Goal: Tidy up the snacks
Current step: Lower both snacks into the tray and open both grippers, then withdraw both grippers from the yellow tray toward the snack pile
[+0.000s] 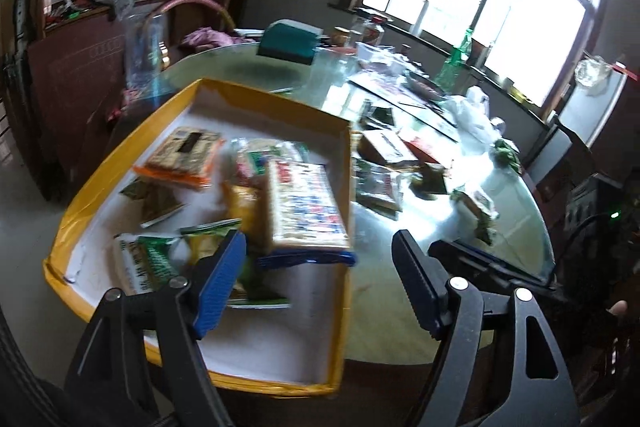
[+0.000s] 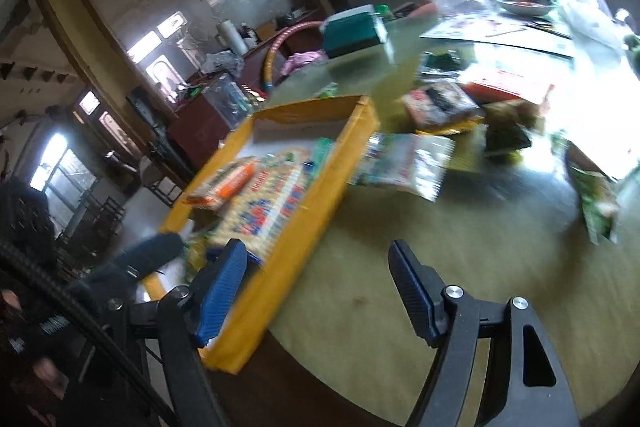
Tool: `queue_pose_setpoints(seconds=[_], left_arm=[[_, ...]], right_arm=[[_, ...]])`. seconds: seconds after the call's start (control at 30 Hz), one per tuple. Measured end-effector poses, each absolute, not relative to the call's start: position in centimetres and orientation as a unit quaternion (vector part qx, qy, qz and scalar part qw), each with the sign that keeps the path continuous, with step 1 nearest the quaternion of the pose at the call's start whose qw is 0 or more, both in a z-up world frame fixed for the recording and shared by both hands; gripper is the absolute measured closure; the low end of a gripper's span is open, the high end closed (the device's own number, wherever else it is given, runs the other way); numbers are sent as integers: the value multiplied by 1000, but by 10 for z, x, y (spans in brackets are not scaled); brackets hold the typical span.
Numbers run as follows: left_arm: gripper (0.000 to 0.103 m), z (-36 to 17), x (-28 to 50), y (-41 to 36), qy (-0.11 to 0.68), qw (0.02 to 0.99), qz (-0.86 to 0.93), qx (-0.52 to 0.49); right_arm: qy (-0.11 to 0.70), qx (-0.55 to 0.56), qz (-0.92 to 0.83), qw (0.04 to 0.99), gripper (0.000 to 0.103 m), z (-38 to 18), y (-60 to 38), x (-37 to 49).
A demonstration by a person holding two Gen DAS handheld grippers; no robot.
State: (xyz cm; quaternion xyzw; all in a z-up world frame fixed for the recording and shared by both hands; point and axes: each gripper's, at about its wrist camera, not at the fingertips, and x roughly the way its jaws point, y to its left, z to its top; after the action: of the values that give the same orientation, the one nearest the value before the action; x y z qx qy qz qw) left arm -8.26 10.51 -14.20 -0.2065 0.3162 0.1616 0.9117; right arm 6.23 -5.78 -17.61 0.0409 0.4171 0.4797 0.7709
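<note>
Both sets of jaws stand wide apart with nothing between the blue pads: neither the left gripper [image 1: 320, 275] nor the right gripper [image 2: 316, 279] holds a snack.

At the left of the scene, the shallow yellow cardboard box with a white floor [image 1: 304, 107] lies at the near edge of the round glass-topped table [image 1: 400, 291]. It already contains several packets, among them an orange-trimmed flat packet [image 1: 180, 159] and a long cracker pack printed in red and blue [image 1: 304, 207], which leans against the box's right wall.

To the right of the box, loose snacks remain on the tabletop. A clear-and-white foil packet [image 2: 404, 163] lies just beside the box's right wall; a dark packet with a yellow edge [image 2: 440, 107] lies farther back; a green packet [image 2: 596, 203] lies well apart at the far right.

The step in hand is judged to be the next pick. The right gripper is better placed for it. Recommended practice: approach the nearest foil packet first, keep the jaws wide, close across its short dimension, lift clear of the box wall, and release over bare white floor instead of on the stacked packs.
</note>
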Motion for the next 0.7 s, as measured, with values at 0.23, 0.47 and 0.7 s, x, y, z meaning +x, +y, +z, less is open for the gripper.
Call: queue_pose_setpoints(seconds=[0.23, 0.47, 0.7], left_arm=[[25, -141, -66, 78, 331, 915, 148, -179], [24, -143, -58, 60, 345, 914, 142, -162], [24, -145, -53, 49, 353, 912, 136, -157]], right_arm=[[430, 58, 441, 786, 29, -189, -93, 74], [443, 67, 416, 791, 29, -194, -109, 82], [444, 67, 397, 800, 28, -194, -119, 85]])
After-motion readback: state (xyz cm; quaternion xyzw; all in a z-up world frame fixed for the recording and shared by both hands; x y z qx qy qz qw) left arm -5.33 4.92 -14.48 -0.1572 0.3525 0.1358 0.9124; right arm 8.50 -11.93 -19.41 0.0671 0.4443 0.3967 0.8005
